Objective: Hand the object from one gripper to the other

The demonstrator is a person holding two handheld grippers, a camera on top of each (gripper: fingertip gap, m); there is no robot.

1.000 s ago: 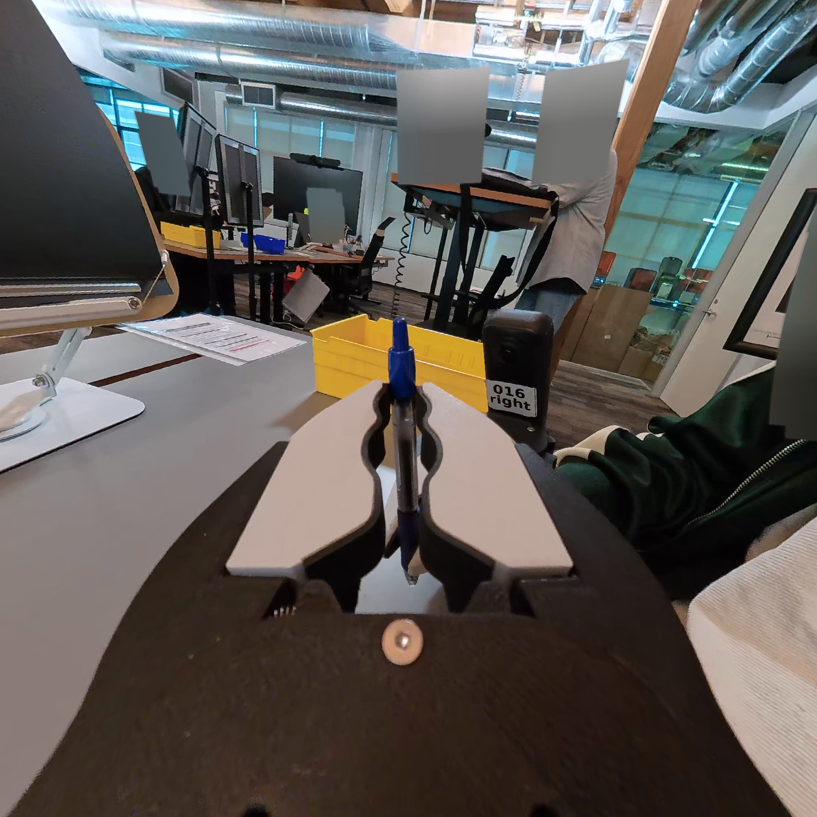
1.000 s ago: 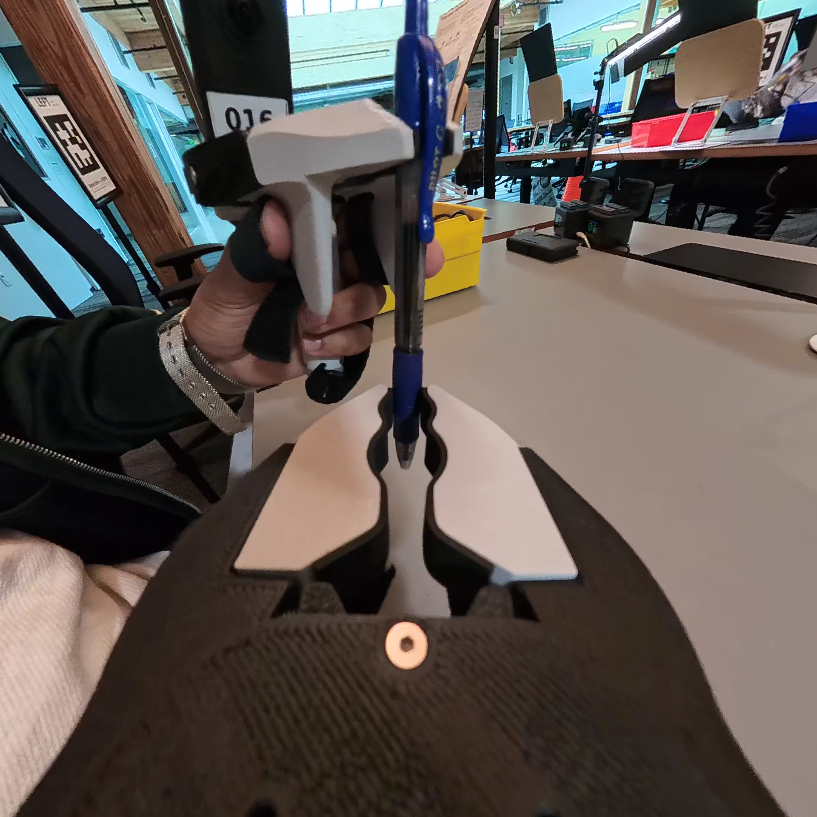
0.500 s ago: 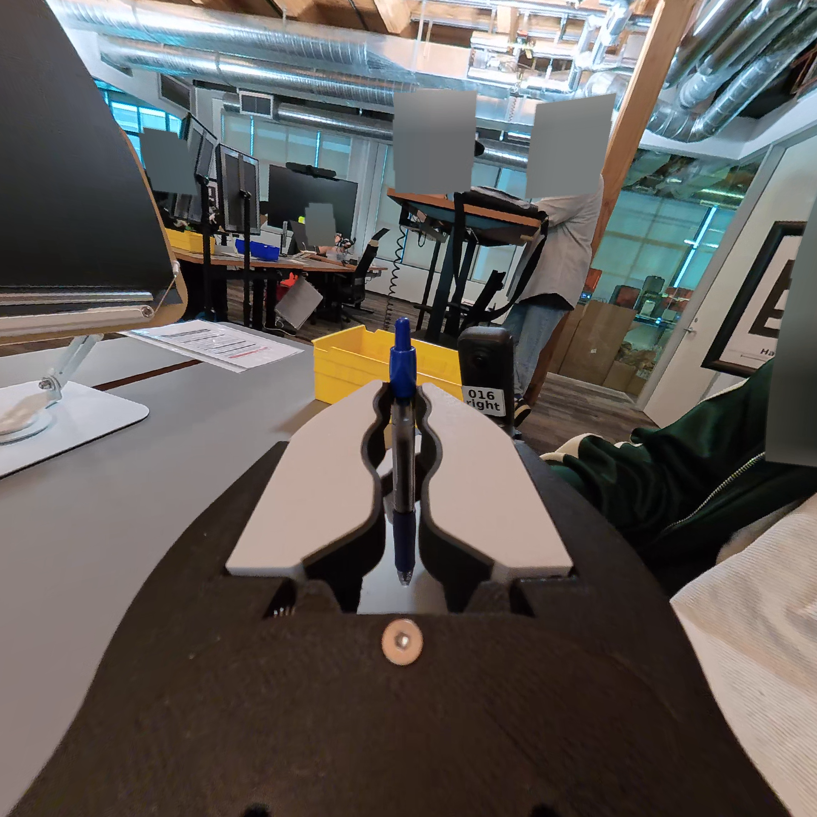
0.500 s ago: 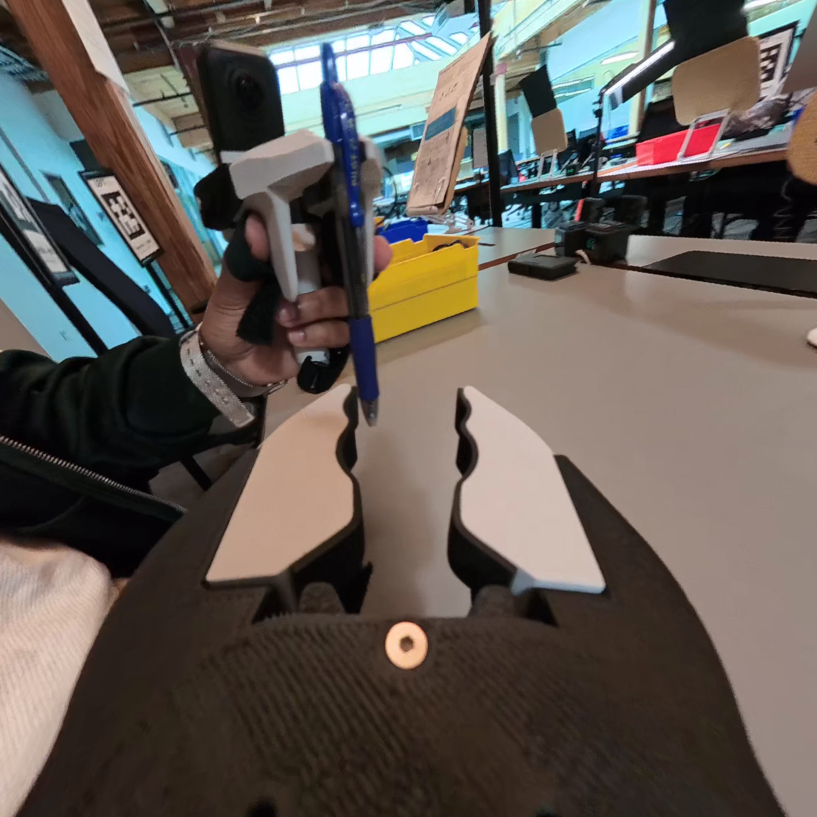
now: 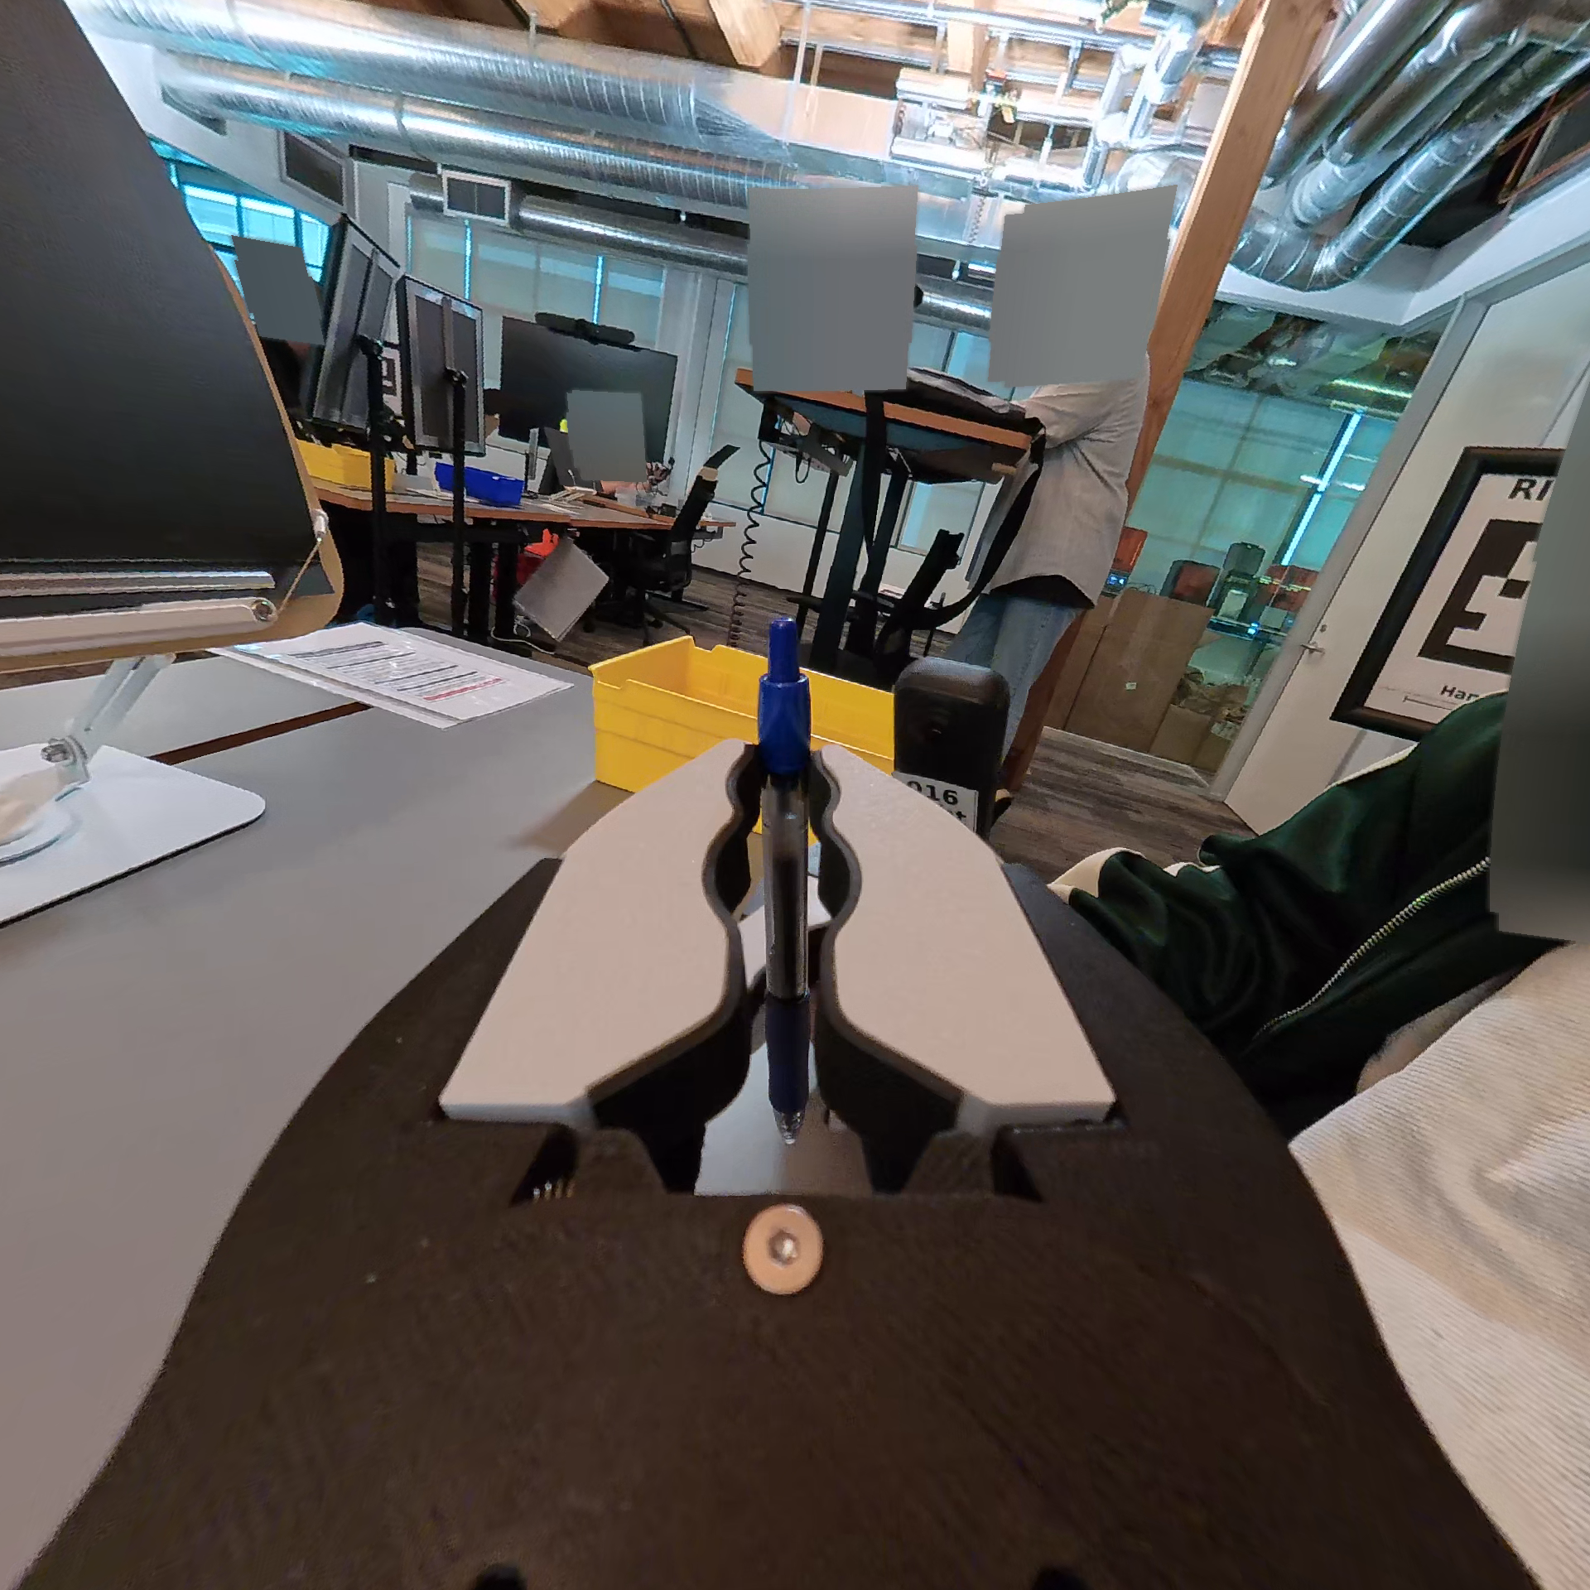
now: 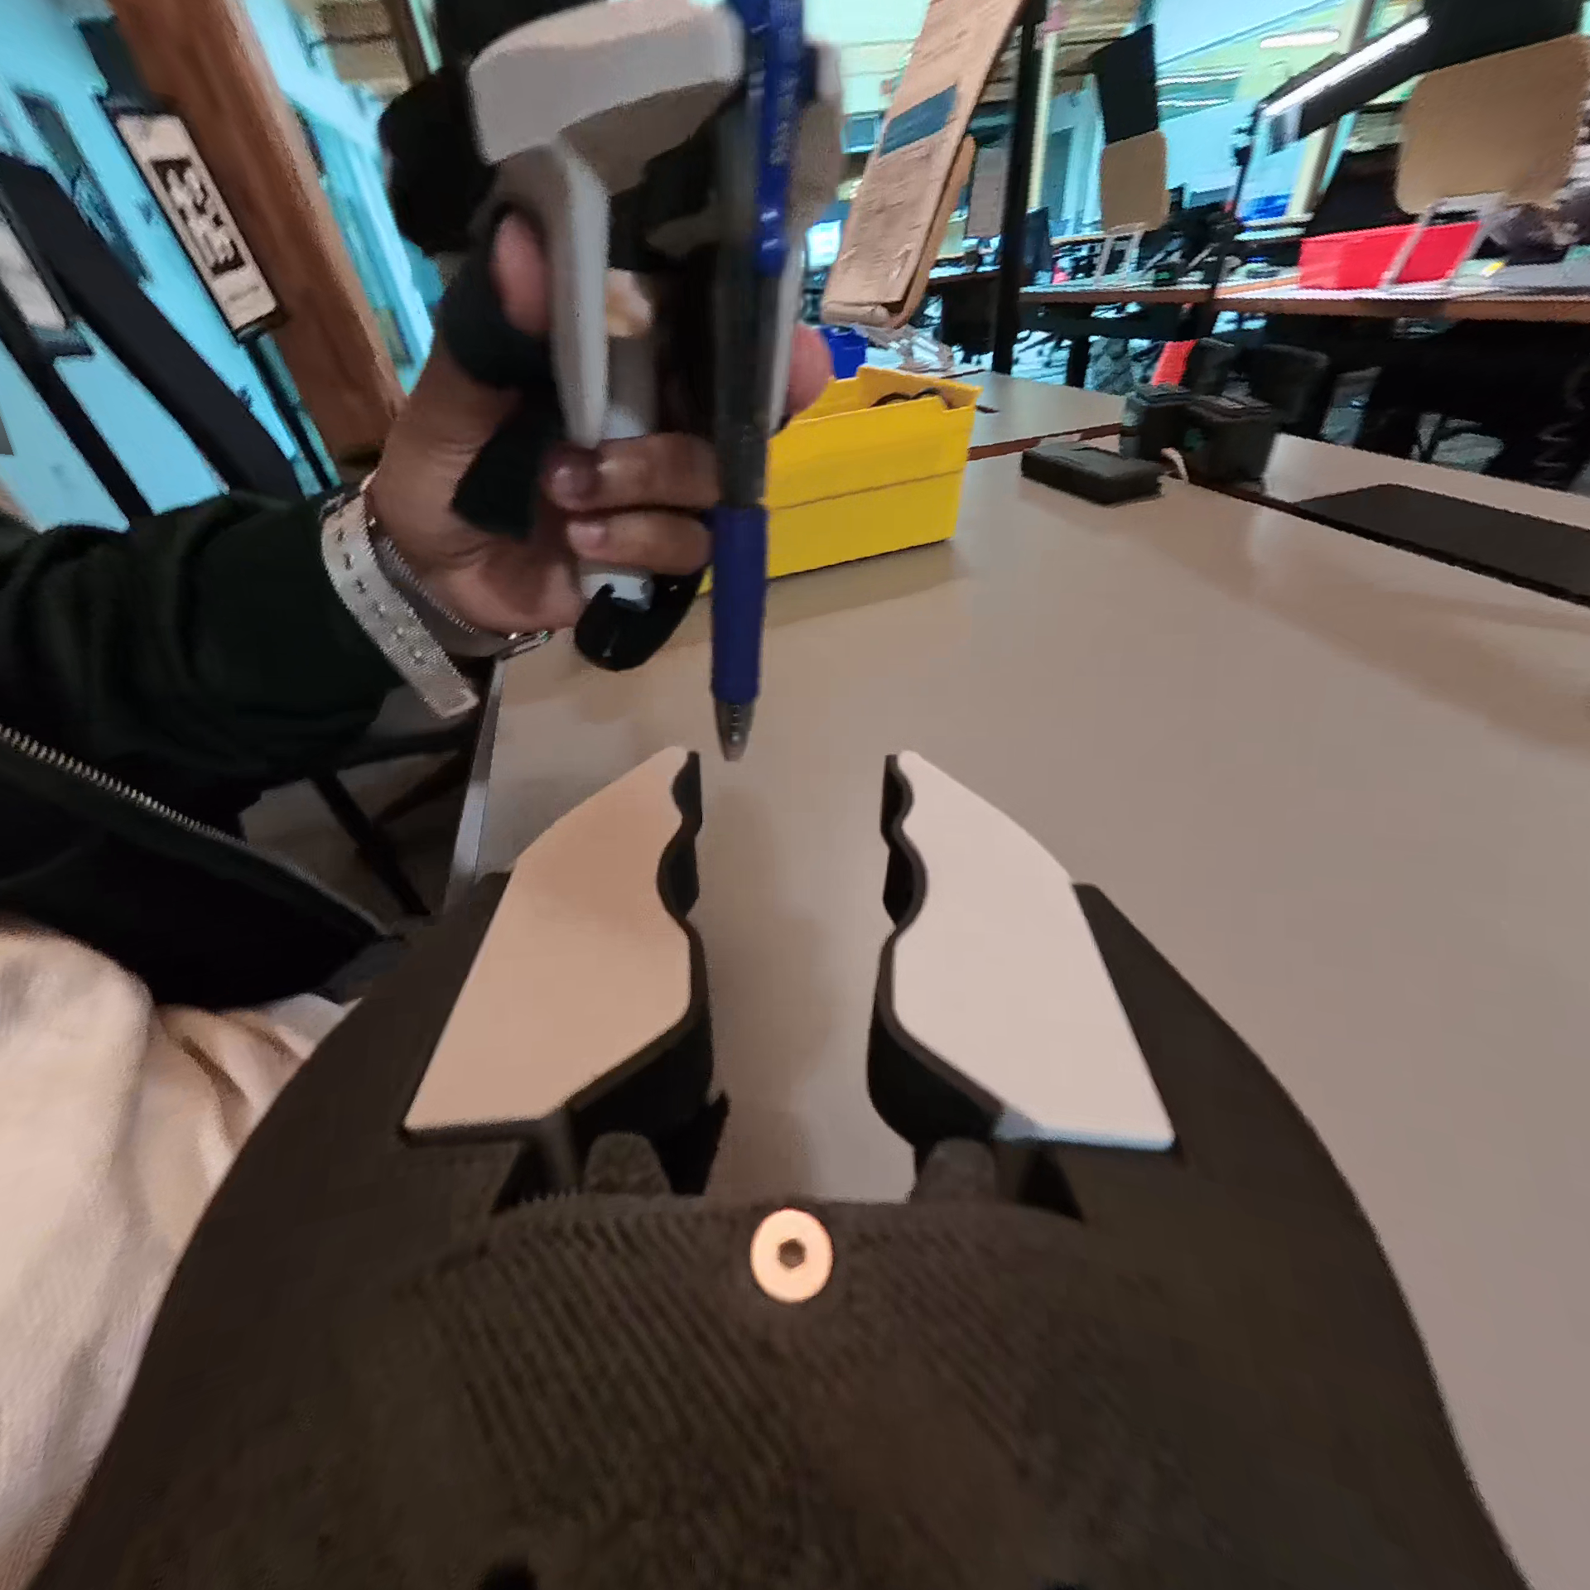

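Note:
A blue pen with a clear barrel stands upright between the fingers of my left gripper, which is shut on it, cap end up and tip down. In the right wrist view the left gripper is held by a hand at the upper left, and the pen hangs from it tip down. My right gripper is open and empty. The pen's tip hangs just above and beyond its left fingertip without touching. The right gripper's black camera body shows behind the left fingers.
A yellow bin stands on the grey table ahead; it also shows in the right wrist view. A laptop stand and a paper sheet are at the left. Black devices lie farther back. A person stands at a desk behind. Tip to tip, the grippers are about 11 centimetres apart.
My right gripper was shut on the pen's tip one second ago; it has opened, let go and drawn back. The left gripper keeps the pen.

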